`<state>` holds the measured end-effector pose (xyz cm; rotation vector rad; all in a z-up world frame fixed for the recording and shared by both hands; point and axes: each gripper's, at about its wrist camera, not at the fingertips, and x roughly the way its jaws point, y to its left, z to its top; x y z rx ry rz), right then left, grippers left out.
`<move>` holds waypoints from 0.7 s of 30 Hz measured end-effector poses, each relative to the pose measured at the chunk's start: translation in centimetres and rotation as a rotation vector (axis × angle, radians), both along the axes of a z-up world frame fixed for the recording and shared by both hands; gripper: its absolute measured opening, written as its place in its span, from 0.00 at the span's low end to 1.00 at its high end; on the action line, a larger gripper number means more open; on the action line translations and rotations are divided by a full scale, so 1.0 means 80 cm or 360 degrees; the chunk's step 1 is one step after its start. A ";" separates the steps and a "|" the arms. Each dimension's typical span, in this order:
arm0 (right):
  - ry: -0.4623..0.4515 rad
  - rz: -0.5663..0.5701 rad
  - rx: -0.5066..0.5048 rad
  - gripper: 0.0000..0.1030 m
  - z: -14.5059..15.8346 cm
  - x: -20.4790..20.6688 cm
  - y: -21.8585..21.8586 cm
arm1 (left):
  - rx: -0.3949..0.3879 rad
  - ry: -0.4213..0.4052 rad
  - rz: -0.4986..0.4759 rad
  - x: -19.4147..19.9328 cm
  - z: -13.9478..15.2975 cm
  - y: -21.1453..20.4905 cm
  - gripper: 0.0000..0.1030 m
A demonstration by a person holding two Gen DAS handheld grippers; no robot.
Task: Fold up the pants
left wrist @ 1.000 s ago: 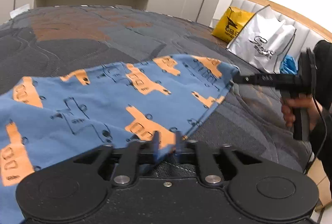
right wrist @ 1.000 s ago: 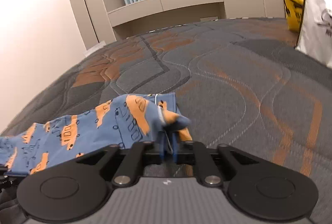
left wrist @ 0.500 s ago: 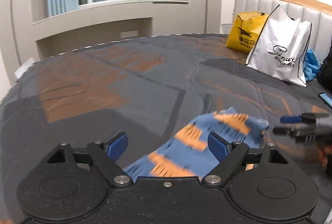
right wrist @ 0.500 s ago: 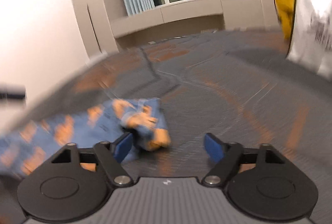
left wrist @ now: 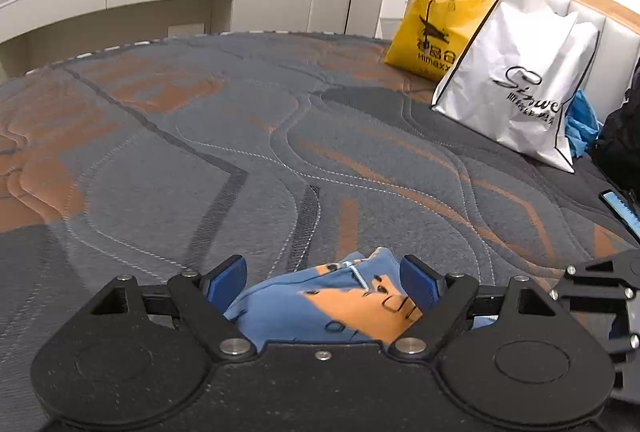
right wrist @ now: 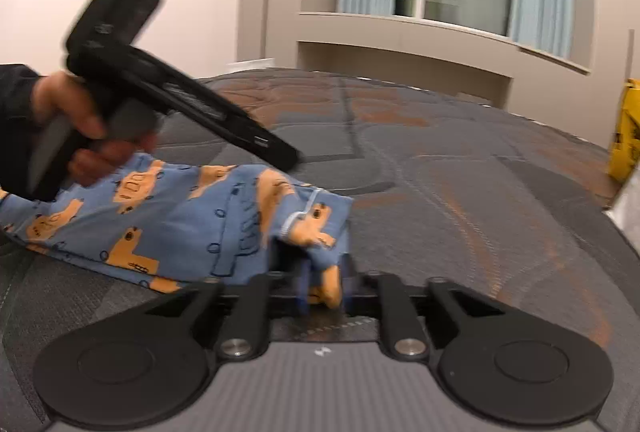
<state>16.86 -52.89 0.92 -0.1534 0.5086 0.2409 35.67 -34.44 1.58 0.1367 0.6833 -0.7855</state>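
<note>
Already the blue pants [right wrist: 168, 228] lie doubled on the mattress [left wrist: 280, 159]. Right tongs [right wrist: 325, 290] are closing on their bunched corner; left tongs [left wrist: 324, 282] gape over the waistband, gripping nothing. More folds remain, I'd judge.

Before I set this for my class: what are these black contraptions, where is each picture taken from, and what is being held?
There is no robot here: a person holds a hand tool with a two-finger claw in each hand, and a camera on each tool looks forward along its fingers. One picture is from the left claw, whose jaws stand open around the blue pants. The other is from the right claw, which is closing on a bunch of pants fabric. The pants lie on a grey and orange bed. A yellow bag and a white bag stand near the headboard.
</note>
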 end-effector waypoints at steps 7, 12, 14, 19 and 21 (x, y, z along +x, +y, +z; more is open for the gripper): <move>-0.0161 -0.0116 -0.0183 0.09 0.000 -0.001 -0.007 | 0.0038 0.0037 -0.0075 0.022 -0.009 -0.030 0.71; -0.0010 -0.0081 -0.0180 0.47 -0.018 -0.002 -0.013 | 0.0124 0.0084 -0.0116 0.037 -0.021 -0.038 0.70; 0.0001 -0.0084 -0.0040 0.50 -0.010 -0.009 -0.029 | 0.0145 0.0107 -0.0136 0.042 -0.025 -0.036 0.69; 0.0165 -0.0128 0.0217 0.56 -0.015 -0.003 -0.064 | 0.0146 0.0214 -0.0160 0.053 -0.033 -0.033 0.68; 0.0214 -0.0115 0.0124 0.55 -0.023 -0.001 -0.057 | 0.0144 0.0245 -0.0165 0.054 -0.036 -0.032 0.65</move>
